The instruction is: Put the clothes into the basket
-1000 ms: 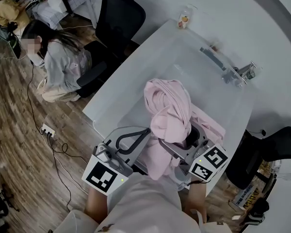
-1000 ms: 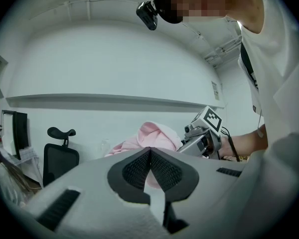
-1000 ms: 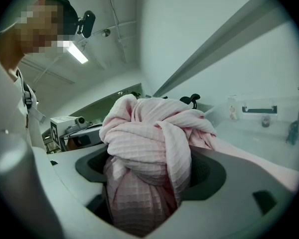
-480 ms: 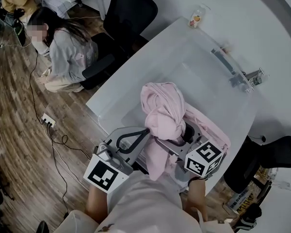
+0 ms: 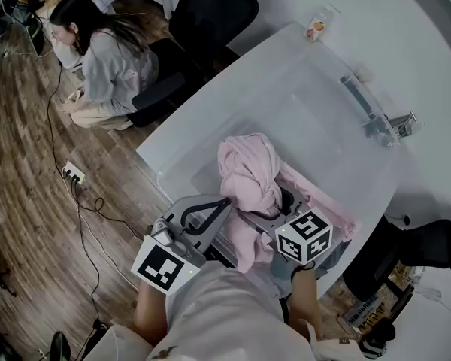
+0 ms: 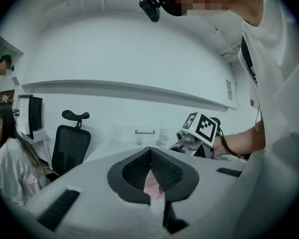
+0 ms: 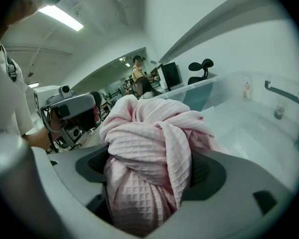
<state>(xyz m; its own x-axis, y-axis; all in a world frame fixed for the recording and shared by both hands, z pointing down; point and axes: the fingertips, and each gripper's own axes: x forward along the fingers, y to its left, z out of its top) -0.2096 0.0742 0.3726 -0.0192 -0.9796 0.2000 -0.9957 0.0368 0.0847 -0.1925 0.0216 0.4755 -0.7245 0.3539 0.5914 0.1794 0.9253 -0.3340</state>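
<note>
1. The work took place in an office with a wooden floor (image 5: 30, 201). A white table (image 5: 233, 96) carried the basket (image 5: 316, 126), a clear bin set lengthwise away from the person.
2. Nearest the person, the left gripper (image 5: 222, 205) had its jaws closed to a narrow slit. A strip of pink cloth showed between the pads (image 6: 162, 171). This pinch probably kept a loose end of the garment (image 5: 248, 168) from trailing outside the rim.
3. Just beside it, the right gripper (image 5: 286, 201) pointed down into the basket. Its jaws stood wide and were filled by the bunched garment, which the pads pressed on both flanks. The bulk of the knot accounted for the wide opening.
4. The garment sat as a tight knot over the near end of the basket. One fold lay over the near right rim, so the load was not yet fully inside.
5. The far end of the basket was bare, with a handle (image 7: 284, 91) on its end wall. Beyond it a small bottle (image 5: 319, 25) stood on the table.
6. Against the frame one second earlier:
   - both grippers had come down, the right one further;
   - the right gripper had tipped more steeply, and the knot sat lower in the basket;
   - the right jaws kept the same spread.
</note>
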